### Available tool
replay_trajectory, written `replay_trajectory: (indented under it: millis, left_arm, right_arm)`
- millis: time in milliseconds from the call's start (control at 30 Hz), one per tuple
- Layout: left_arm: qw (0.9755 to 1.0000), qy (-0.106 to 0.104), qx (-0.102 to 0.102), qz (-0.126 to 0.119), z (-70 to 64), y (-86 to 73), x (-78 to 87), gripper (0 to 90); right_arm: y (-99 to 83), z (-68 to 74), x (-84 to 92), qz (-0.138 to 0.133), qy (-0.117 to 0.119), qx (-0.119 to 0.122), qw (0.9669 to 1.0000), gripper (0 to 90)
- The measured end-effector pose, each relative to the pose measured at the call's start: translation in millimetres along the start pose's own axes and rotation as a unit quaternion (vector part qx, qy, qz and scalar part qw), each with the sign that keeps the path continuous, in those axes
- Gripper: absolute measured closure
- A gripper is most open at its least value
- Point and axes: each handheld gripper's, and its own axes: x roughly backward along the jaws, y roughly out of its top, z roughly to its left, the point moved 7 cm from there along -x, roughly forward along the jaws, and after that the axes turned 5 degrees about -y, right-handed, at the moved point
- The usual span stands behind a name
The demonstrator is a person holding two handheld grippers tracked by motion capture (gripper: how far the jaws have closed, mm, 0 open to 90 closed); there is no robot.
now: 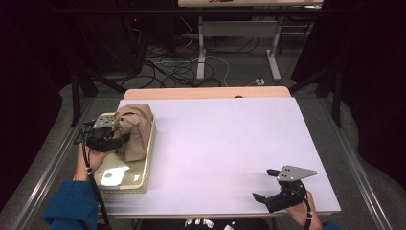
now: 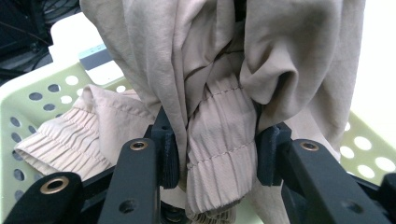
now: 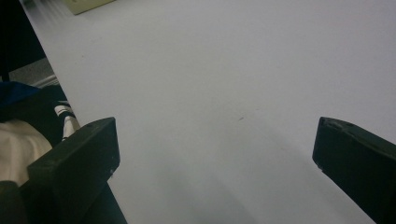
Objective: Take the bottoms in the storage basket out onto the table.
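Beige fabric, a garment [image 1: 134, 130] with a gathered elastic band, is bunched at the far end of a pale green perforated basket [image 1: 125, 178] that stands at the left edge of the table [image 1: 230, 143]. In the high view the garment is seen heaped up above the basket's rim, with part of it draped over the right wall, while the near half of the basket's floor is left bare. The left gripper [image 1: 115, 140] is held at the basket's left side by a hand with a blue sleeve [image 1: 72, 203], and its jaws are pinched on the cloth. In the left gripper view the elastic band of the garment [image 2: 219, 140] is seen squeezed between the two black pads, with loose folds hanging above and behind them and a further stretch of the band lying to the left against the basket's [image 2: 28, 121] holed wall. The right gripper [image 1: 268, 184] is held low near the near right corner of the table, well apart from the basket. Its jaws are spread wide, and in the right gripper view nothing but bare white table [image 3: 210, 84] is seen between them, with a corner of the basket [image 3: 88, 4] far off at the top left.
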Motion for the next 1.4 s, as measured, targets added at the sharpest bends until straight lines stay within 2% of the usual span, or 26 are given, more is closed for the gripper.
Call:
replay_trajectory:
  millis: [300, 400, 433, 633, 700, 867, 1033, 1067, 1400]
  left_arm:
    - [0.9999, 0.004, -0.003, -0.012, -1.1, 3.7, 5.3, 60.7]
    - [0.9999, 0.005, -0.006, -0.015, -1.3, 5.7, 9.5, 60.7]
    - [0.9999, 0.005, -0.006, -0.015, -1.3, 5.7, 9.5, 60.7]
    - [0.9994, 0.006, -0.001, -0.035, -3.8, 10.8, 15.1, 60.8]
    - [0.9995, 0.005, -0.007, -0.03, -3.9, 10.6, 16.2, 60.8]
    - [0.9992, 0.007, -0.007, -0.04, -6.4, 13.8, 18.5, 60.8]
    - [0.9989, 0.008, -0.011, -0.044, -6.5, 16.6, 23.6, 60.8]
    - [0.9986, 0.01, -0.008, -0.051, -7.2, 17.7, 23.6, 60.8]
    - [0.9976, 0.007, -0.015, -0.066, -11.1, 25.3, 32.4, 60.8]
  right_arm:
    - [-0.2, 0.0, -0.3, 0.001, 0.001, 0.002, 1.0, 0.2]
    - [-1.0, 0.2, 1.4, 0.011, 0.001, 0.004, 0.9999, 0.1]
    - [-0.1, 0.4, 0.0, 0.001, 0.002, 0.004, 1.0, 0.1]
    - [-1.0, 0.2, 1.3, 0.01, 0.002, 0.005, 0.9999, 0.1]
    - [-0.9, 0.1, 1.4, 0.009, 0.002, 0.006, 0.9999, 0.1]
    - [-0.1, 0.6, 0.1, 0.001, 0.002, 0.005, 1.0, 0.1]
    - [-0.7, 0.6, 0.1, 0.006, 0.004, 0.005, 1.0, 0.1]
    - [-1.3, 0.5, 0.4, 0.011, 0.005, 0.005, 0.9999, 0.1]
    - [-1.2, 0.6, 0.1, 0.01, 0.005, 0.006, 0.9999, 0.2]
